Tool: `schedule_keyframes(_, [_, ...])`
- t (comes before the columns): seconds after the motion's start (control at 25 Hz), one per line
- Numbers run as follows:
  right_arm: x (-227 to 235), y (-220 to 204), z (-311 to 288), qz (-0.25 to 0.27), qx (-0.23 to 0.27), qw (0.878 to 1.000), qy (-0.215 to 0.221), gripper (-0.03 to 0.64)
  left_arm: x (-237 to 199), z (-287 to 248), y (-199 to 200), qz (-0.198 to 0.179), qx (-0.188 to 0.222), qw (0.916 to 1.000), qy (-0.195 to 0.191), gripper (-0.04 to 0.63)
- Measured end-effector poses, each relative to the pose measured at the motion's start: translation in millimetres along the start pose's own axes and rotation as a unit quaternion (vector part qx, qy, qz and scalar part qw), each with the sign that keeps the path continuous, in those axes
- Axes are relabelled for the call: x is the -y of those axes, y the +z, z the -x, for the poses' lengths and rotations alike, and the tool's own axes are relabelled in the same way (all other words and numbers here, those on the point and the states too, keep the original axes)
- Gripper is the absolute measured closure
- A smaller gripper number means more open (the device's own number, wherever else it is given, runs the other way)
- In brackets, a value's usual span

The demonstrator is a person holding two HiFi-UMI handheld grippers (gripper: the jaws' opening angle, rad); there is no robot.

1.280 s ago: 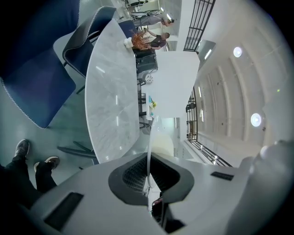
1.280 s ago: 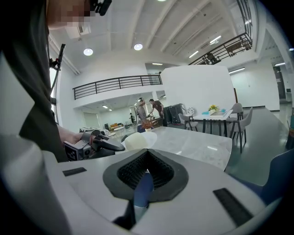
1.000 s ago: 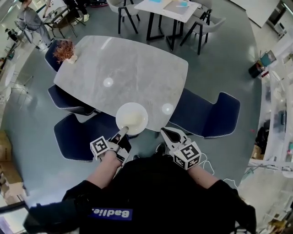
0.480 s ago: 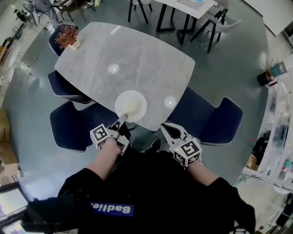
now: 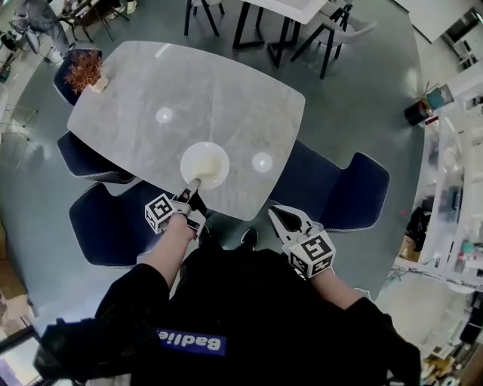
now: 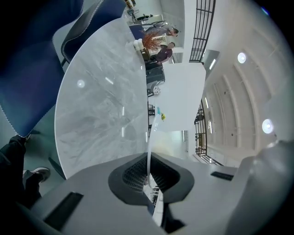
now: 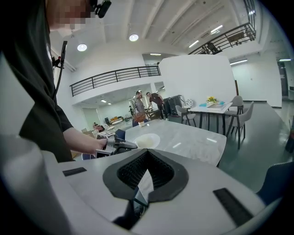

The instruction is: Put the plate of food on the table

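A white plate (image 5: 204,164) with pale food on it sits low over the near edge of the grey marble table (image 5: 226,98); I cannot tell whether it touches. My left gripper (image 5: 190,190) is shut on the plate's near rim, which shows as a thin white edge (image 6: 150,137) between the jaws in the left gripper view. My right gripper (image 5: 283,219) hangs off the table's near right corner, jaws together and holding nothing. In the right gripper view the plate (image 7: 146,140) lies on the table (image 7: 193,140) just past the left gripper (image 7: 120,146).
Blue chairs stand around the table: two on the left (image 5: 98,226), one on the right (image 5: 347,188). A dried plant in a pot (image 5: 84,71) sits at the table's far left corner. Another table with chairs (image 5: 290,11) stands behind. Shelves (image 5: 453,188) line the right.
The left gripper carried the plate forward from the table's near edge to further over the tabletop. The right gripper stayed low beside the body.
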State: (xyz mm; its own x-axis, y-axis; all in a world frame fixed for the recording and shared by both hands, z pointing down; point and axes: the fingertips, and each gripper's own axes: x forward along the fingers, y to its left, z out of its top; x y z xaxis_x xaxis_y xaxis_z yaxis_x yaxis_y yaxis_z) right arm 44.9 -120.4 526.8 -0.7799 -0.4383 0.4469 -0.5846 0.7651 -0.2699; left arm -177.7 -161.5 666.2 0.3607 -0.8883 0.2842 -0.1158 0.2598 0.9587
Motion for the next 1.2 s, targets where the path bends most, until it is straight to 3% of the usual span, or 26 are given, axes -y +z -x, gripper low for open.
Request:
schedule_keyframes(0.28, [3.4, 10.3, -11.3, -0.011, 0.009, 0.999, -0.053, 0.606, -26.6, -38.1, 29.3, 0.004, -0.03, 0.9995, 0.01, 0.581])
schedule_keyframes(0.68, [3.2, 2.6, -18.4, -0.036, -0.008, 0.994, -0.102, 0.606, -61.8, -81.6, 60.6, 0.003, -0.047, 0.9973, 0.056, 0.581])
schedule_keyframes(1.2, [13.9, -14.1, -1.8, -0.068, -0.025, 0.986, -0.151, 0.606, -82.3, -124.3, 66.6, -0.01, -0.06, 0.9939, 0.092, 0.58])
